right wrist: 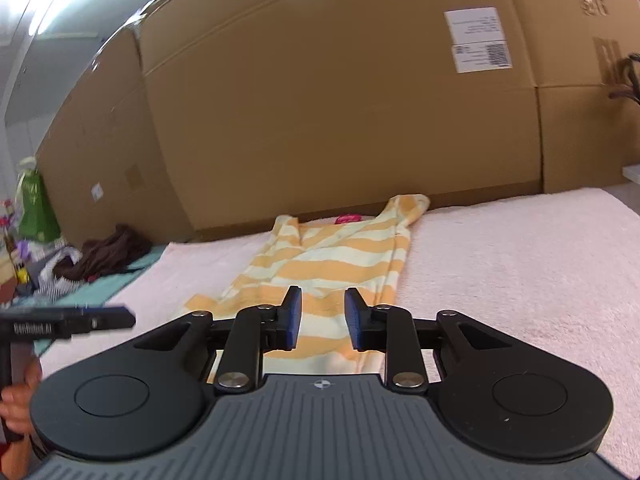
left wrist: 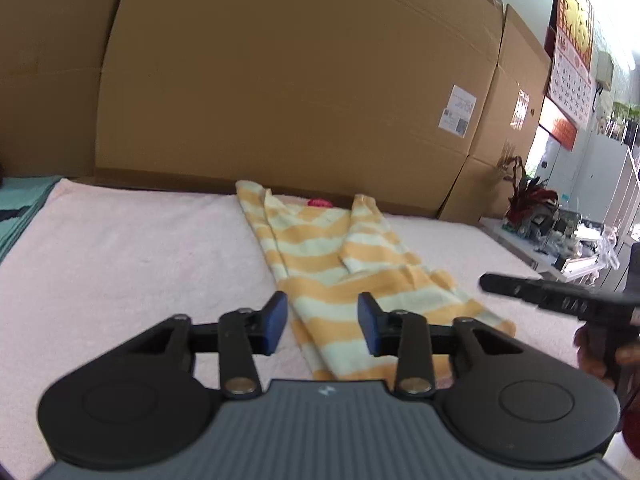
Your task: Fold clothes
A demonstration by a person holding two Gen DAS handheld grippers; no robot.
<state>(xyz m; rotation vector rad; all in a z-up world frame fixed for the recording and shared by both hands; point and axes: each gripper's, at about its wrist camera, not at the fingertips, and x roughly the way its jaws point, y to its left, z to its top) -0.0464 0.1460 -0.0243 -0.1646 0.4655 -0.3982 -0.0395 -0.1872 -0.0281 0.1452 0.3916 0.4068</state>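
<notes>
Plainly laid lengthwise on the table's pink towel (left wrist: pixel 120 260): a shirt (left wrist: pixel 340 264), striped orange and white, collar end toward the boxes (left wrist: pixel 280 80), hem end toward both cameras. Shows a sleeve folded in over the body on the side seen at right in the left wrist view. Touches a small pink thing (left wrist: pixel 320 203) at the collar, too blurred to tell what. Left tool (left wrist: pixel 322 308): blue pads well apart, gripping nothing, with the shirt's near end seen through the gap. Cannot tell whether the pads touch the cloth. Right tool (right wrist: pixel 320 304): pads apart too, though with a narrower gap, clamped on nothing, aimed along the shirt from its hem end. Also appears side-on at the right edge of the left wrist view, beside the shirt's hem corner, held by a hand (left wrist: pixel 592 354). Likewise the left tool at the left edge of the right wrist view, held by the other hand (right wrist: pixel 16 404). Beyond the towel's left edge: a teal cloth (left wrist: pixel 20 200) and a dark heap of clothes (right wrist: pixel 112 252). At far right: a red-leaved plant (left wrist: pixel 528 196) and a wall calendar (left wrist: pixel 572 40).
</notes>
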